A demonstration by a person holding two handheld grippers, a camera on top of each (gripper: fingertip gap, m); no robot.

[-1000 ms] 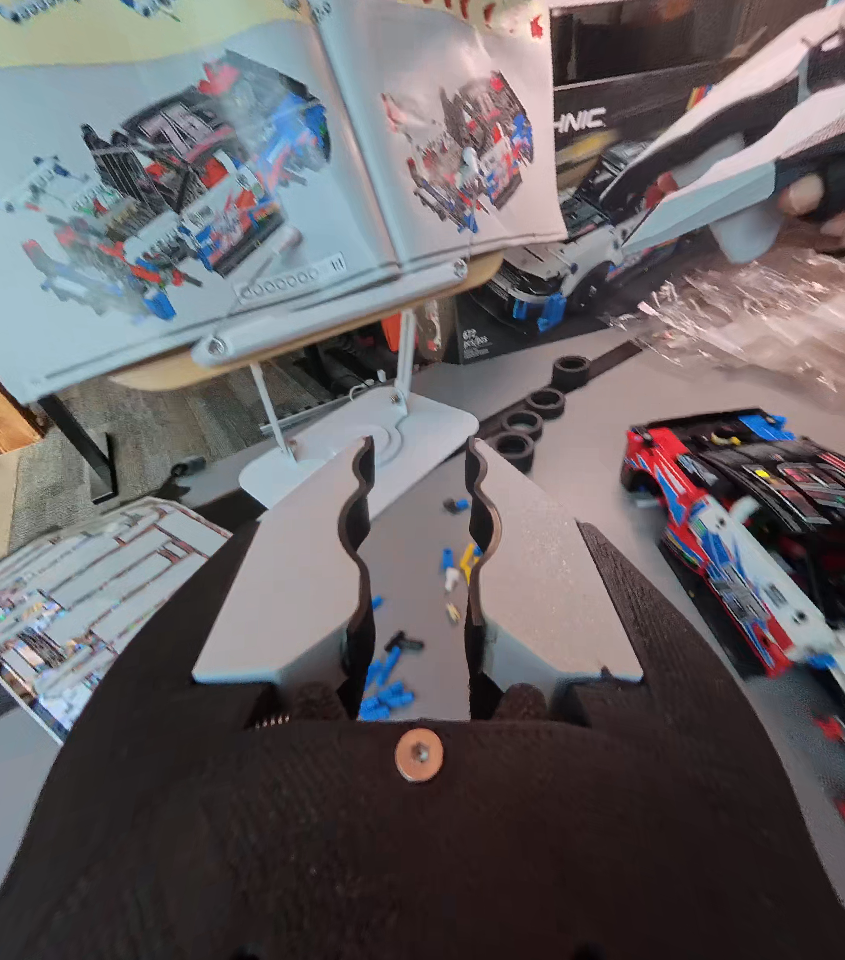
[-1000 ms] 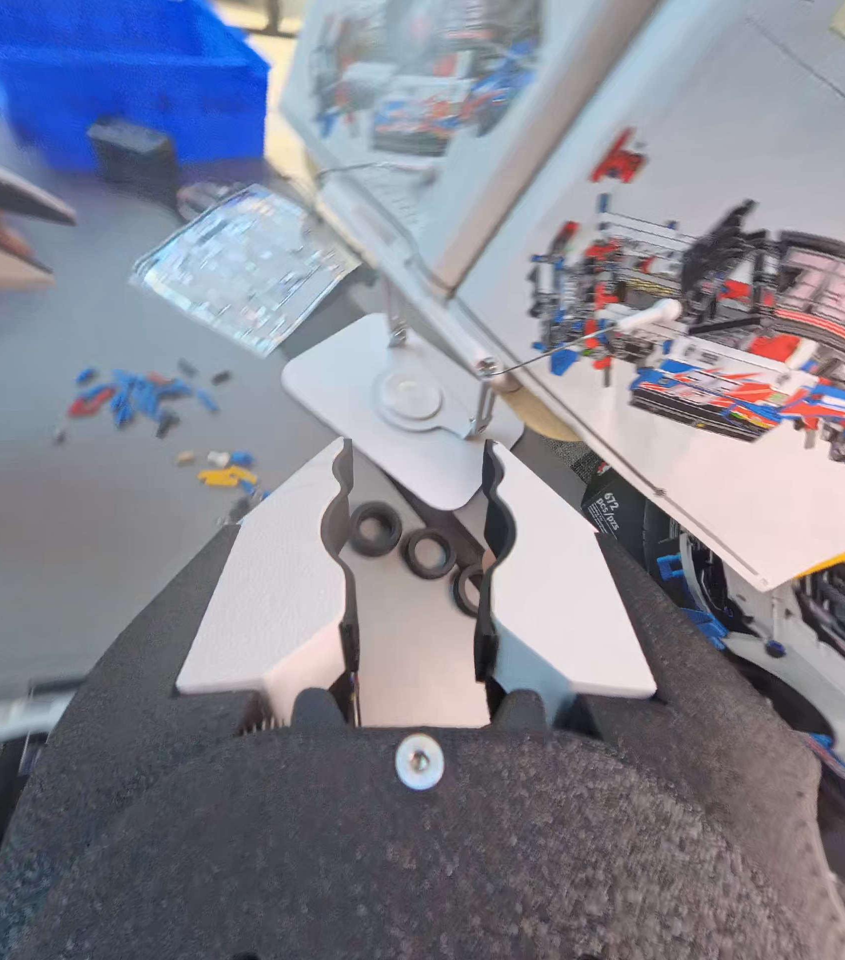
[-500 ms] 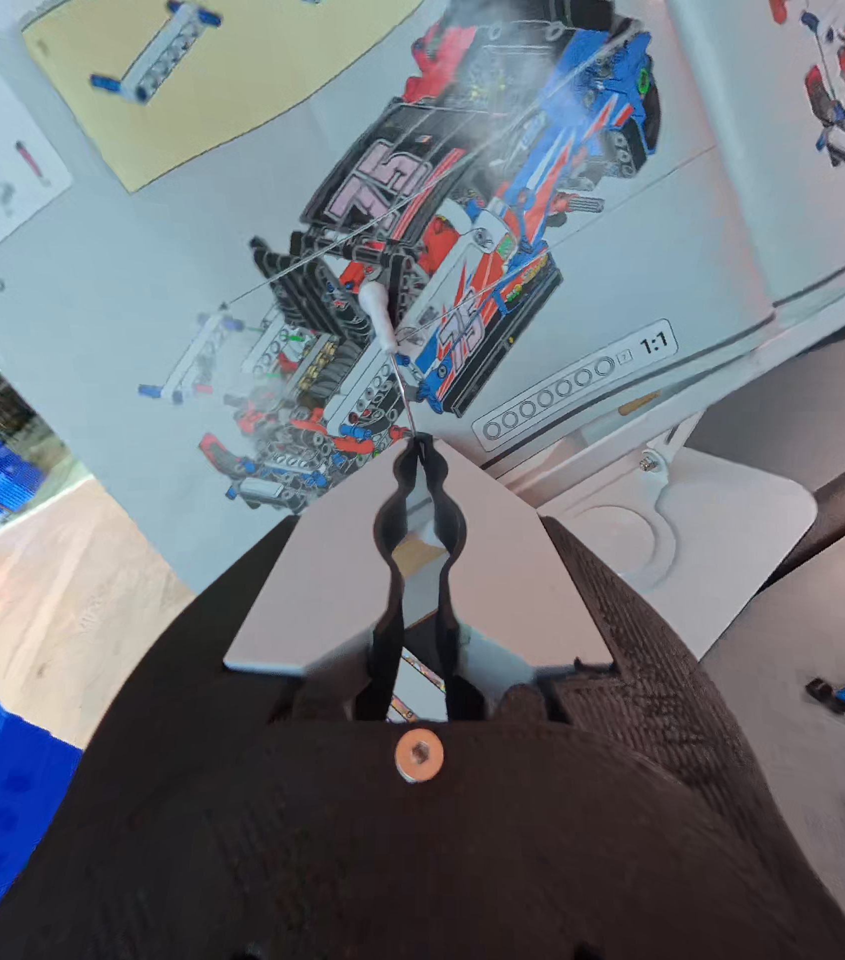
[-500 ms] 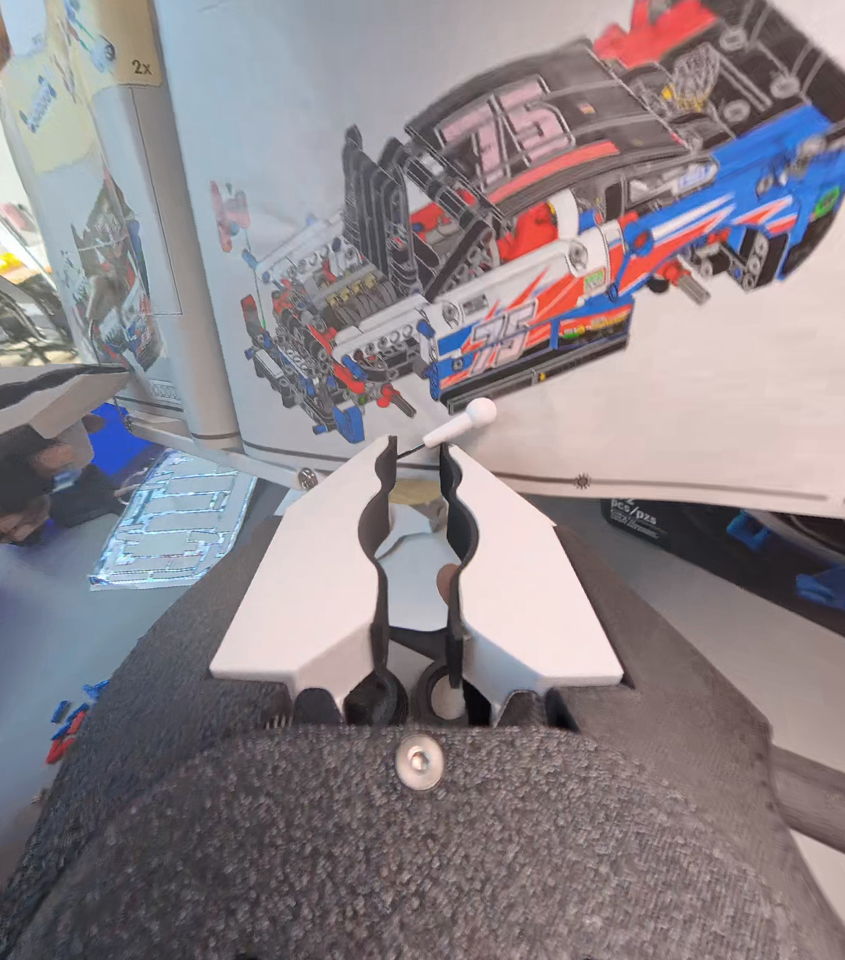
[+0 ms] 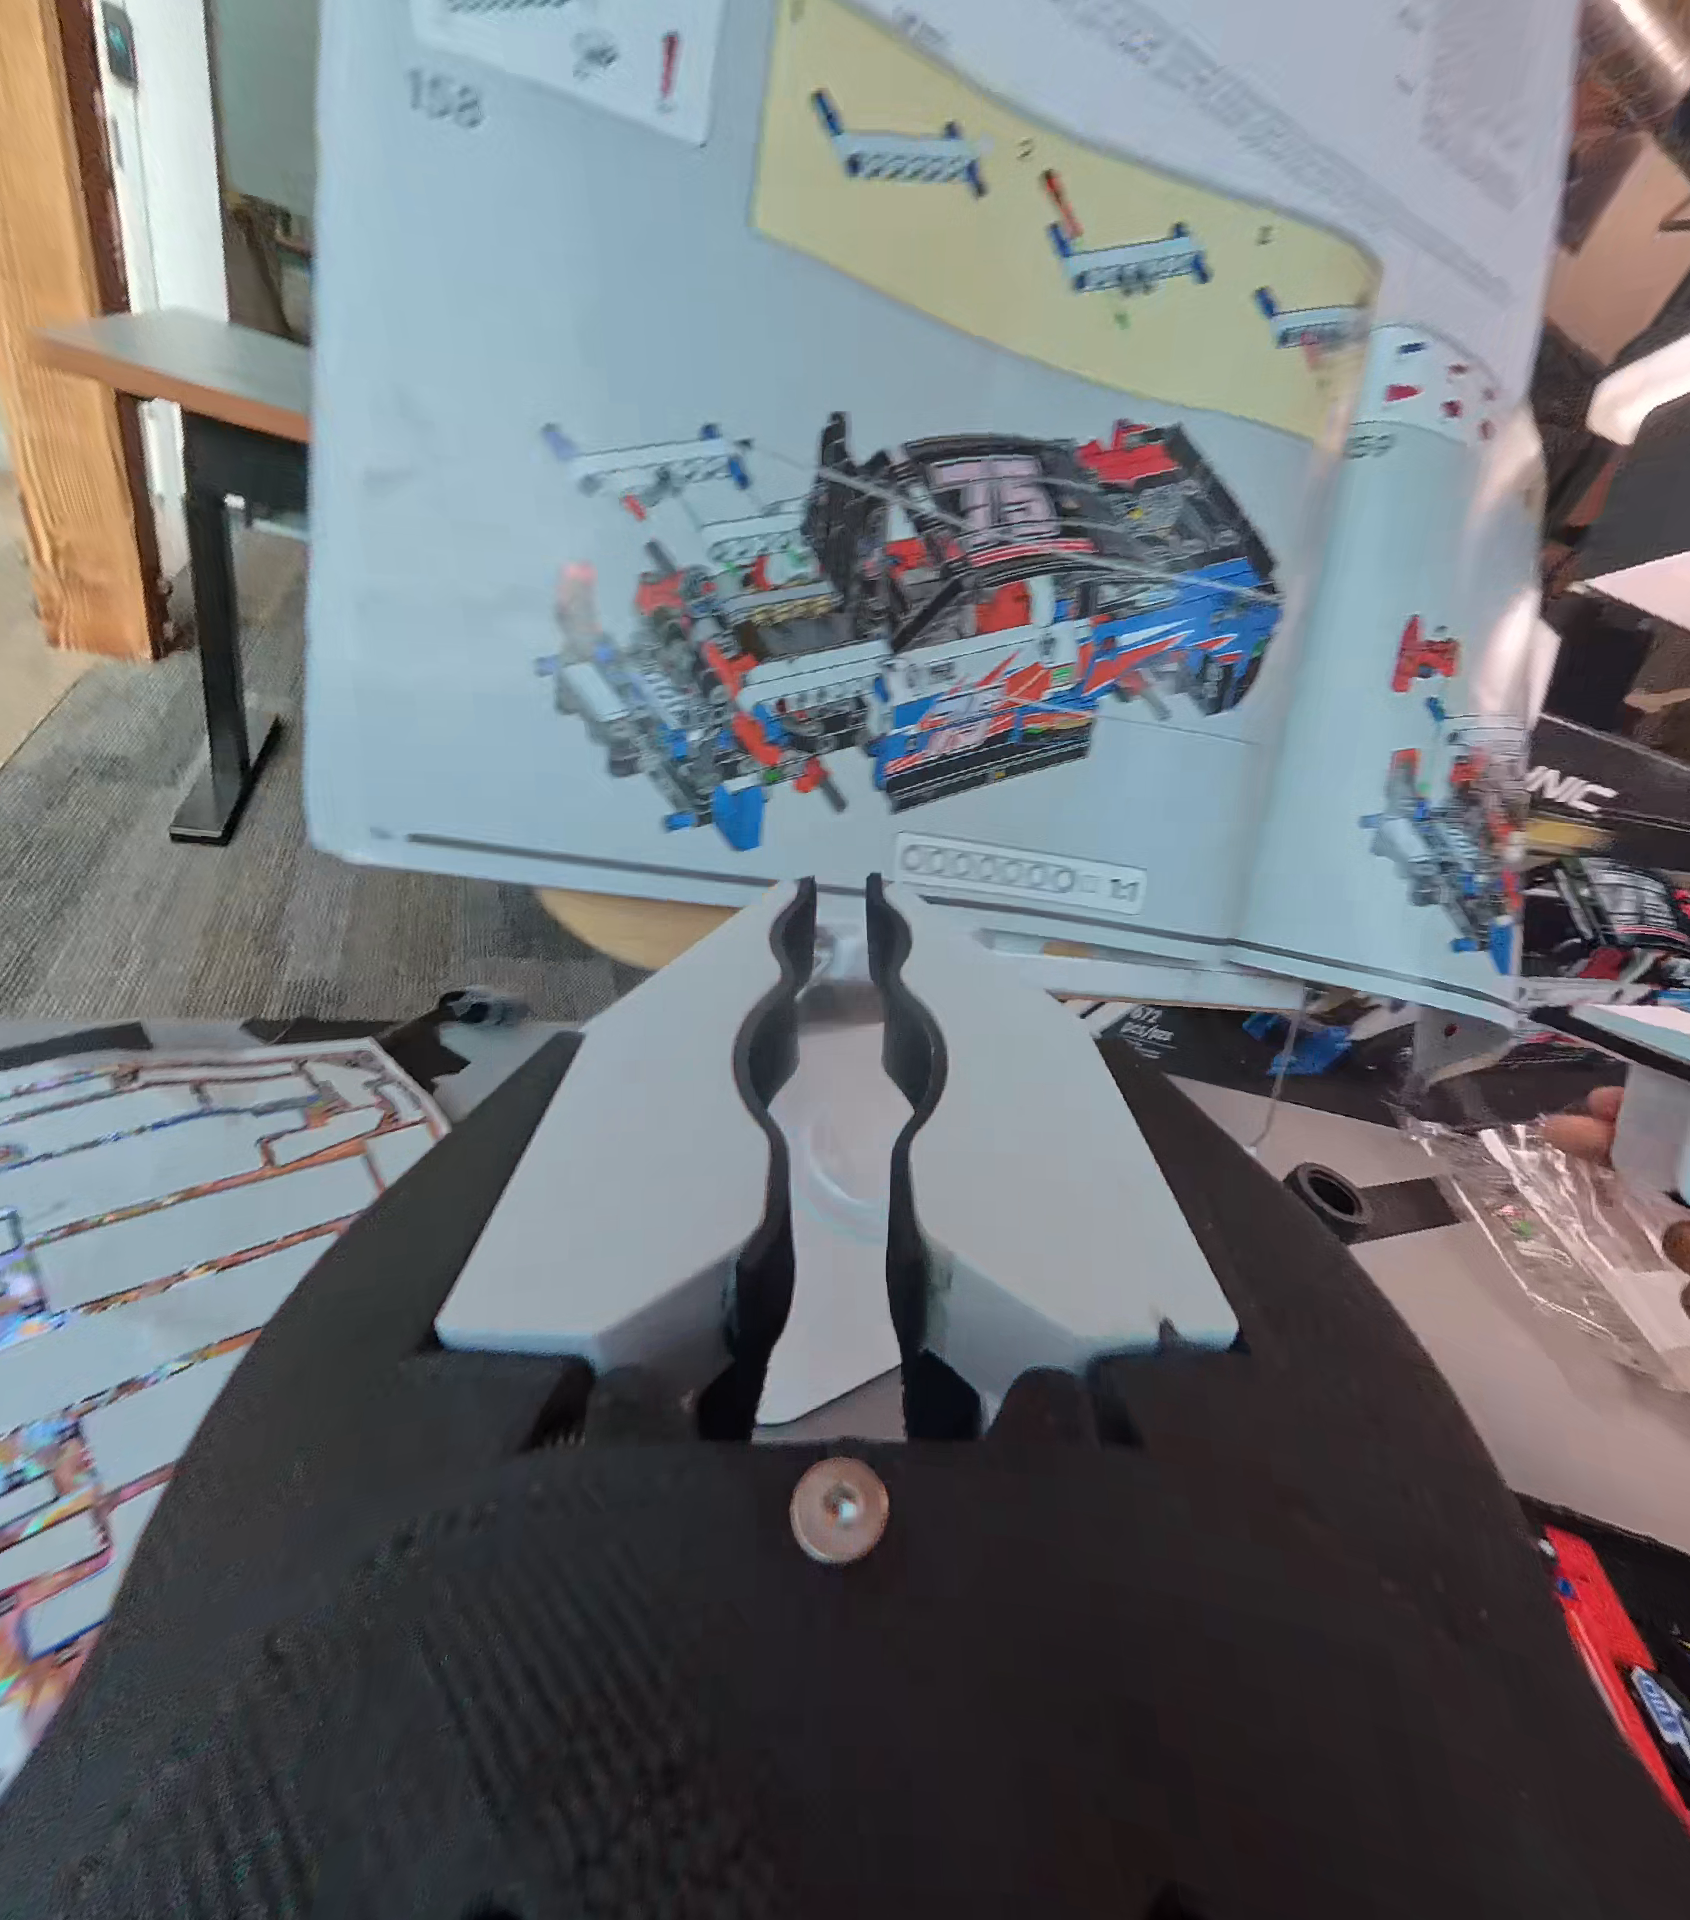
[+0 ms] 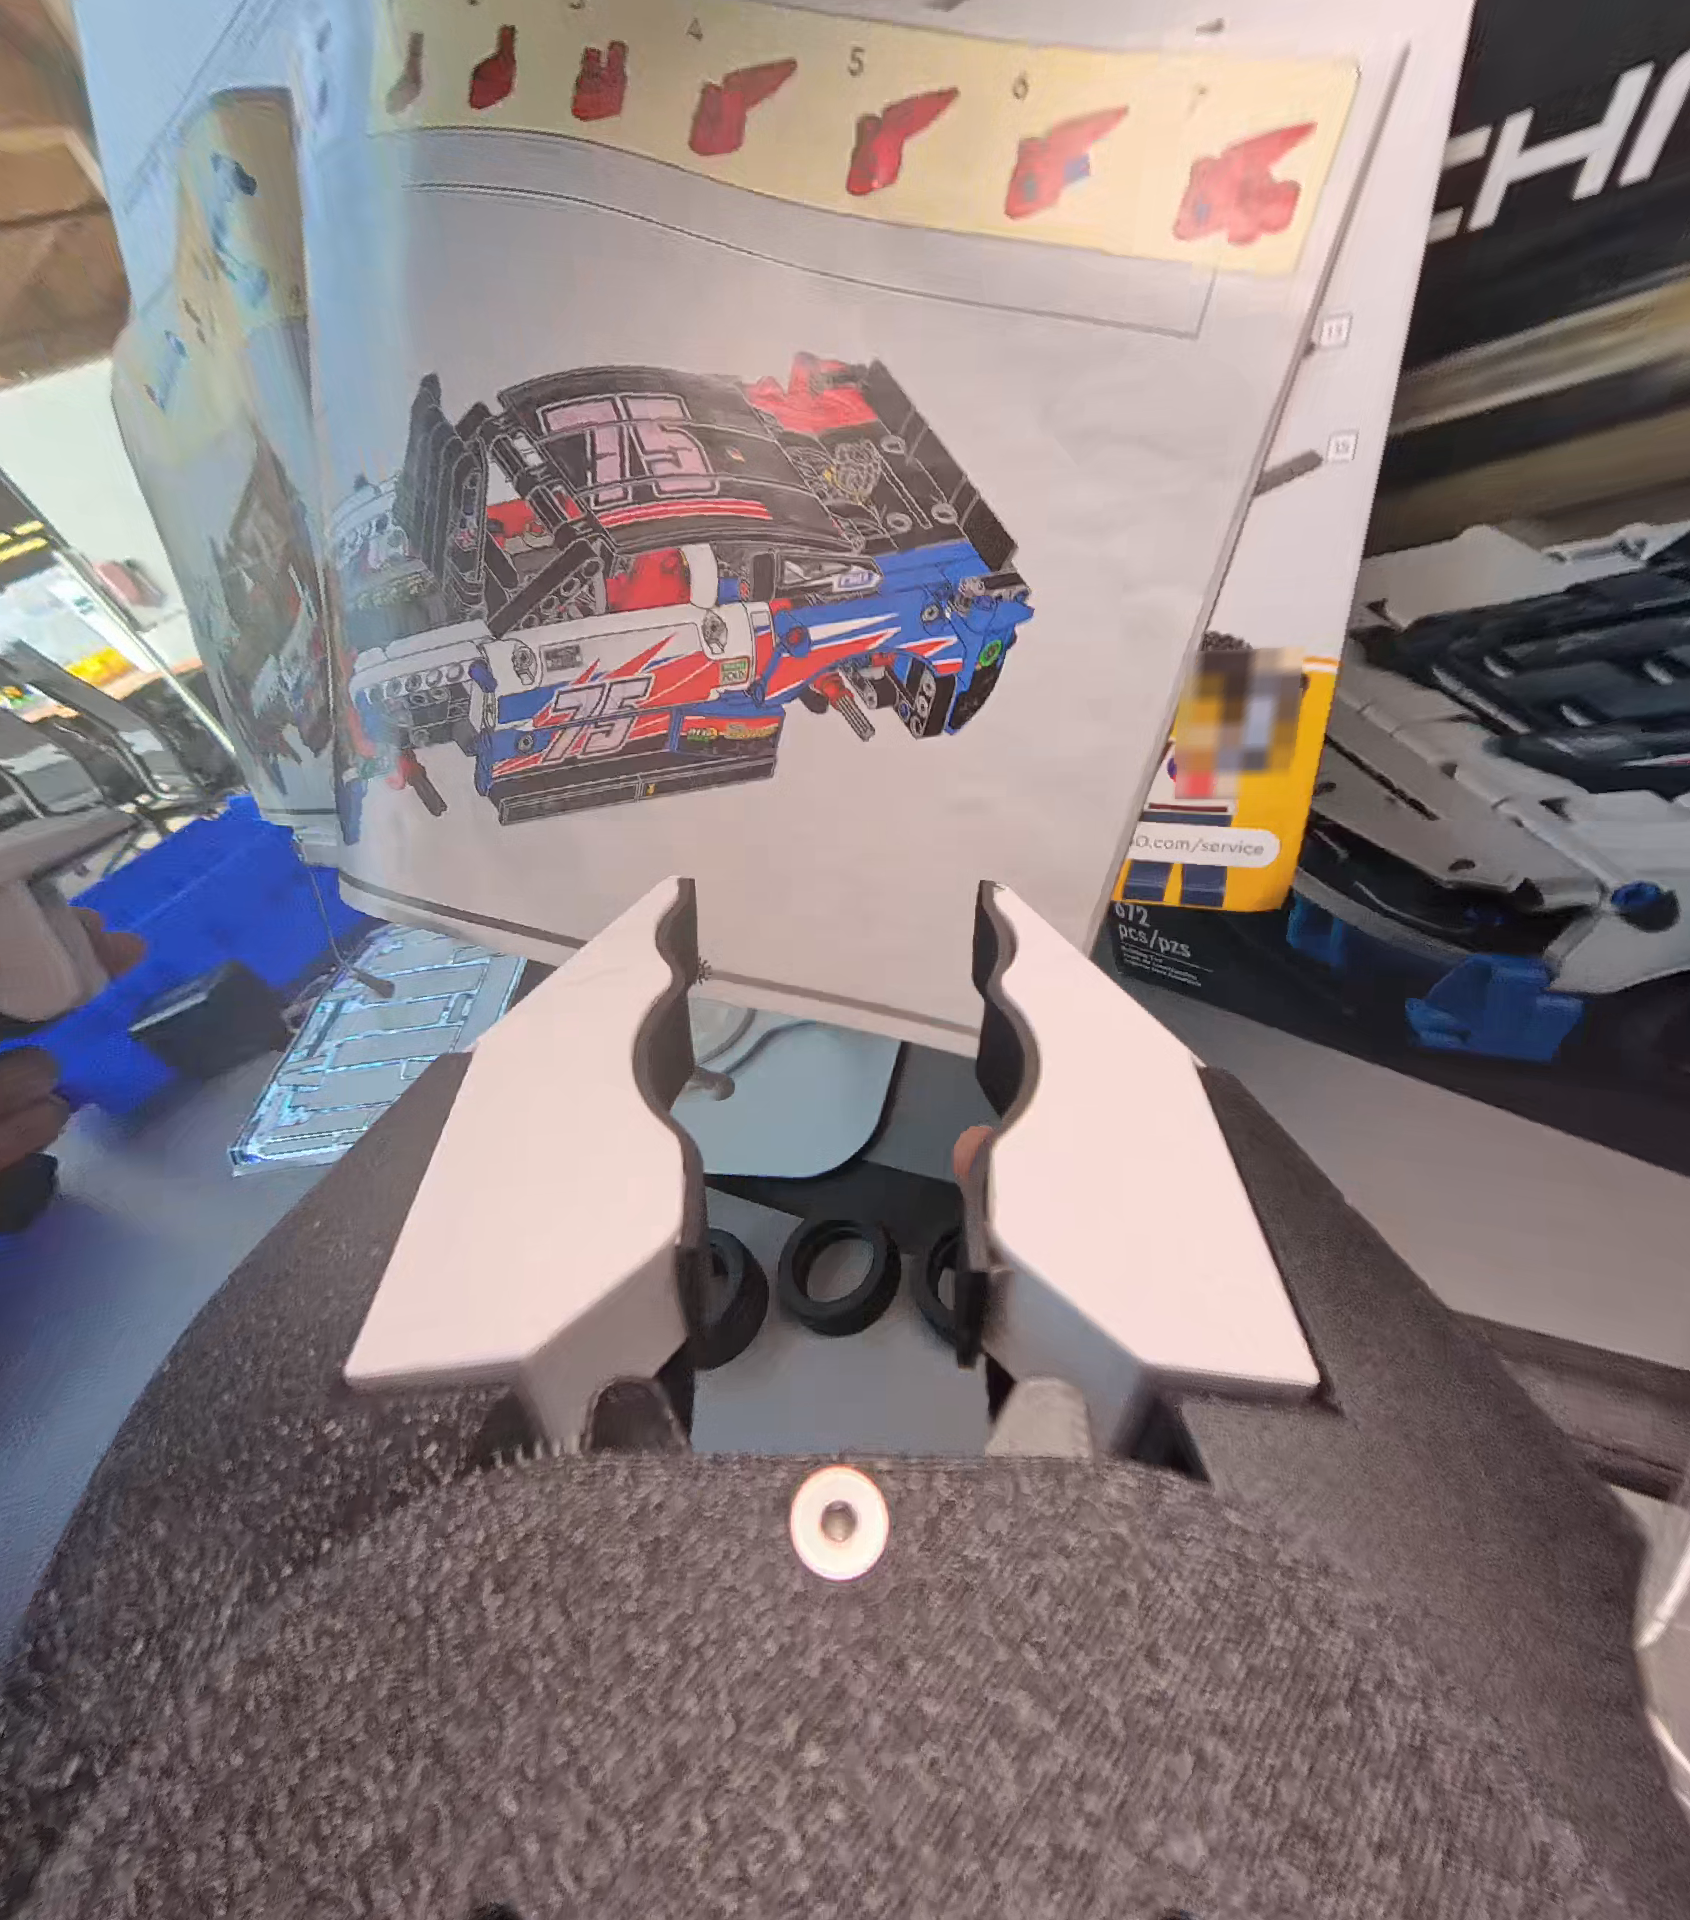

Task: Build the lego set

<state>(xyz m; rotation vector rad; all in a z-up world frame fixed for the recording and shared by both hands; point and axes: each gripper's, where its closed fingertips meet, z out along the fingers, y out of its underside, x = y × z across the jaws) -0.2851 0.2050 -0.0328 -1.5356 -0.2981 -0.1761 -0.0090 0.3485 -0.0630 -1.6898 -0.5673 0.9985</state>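
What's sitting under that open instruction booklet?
Under the instruction booklet you can see its white stand base and black tyres nearer the camera. The stand's upper part is covered.

A wooden pillar (image 5: 41, 312) stands beside a dark-legged desk (image 5: 197, 416) on grey carpet (image 5: 145, 914).

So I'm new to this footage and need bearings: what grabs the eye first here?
The open instruction booklet, propped on a stand, fills both wrist views, its pages showing a race car drawing. Below it the right gripper gapes open over black tyres on the table, while the left gripper is nearly closed and empty.
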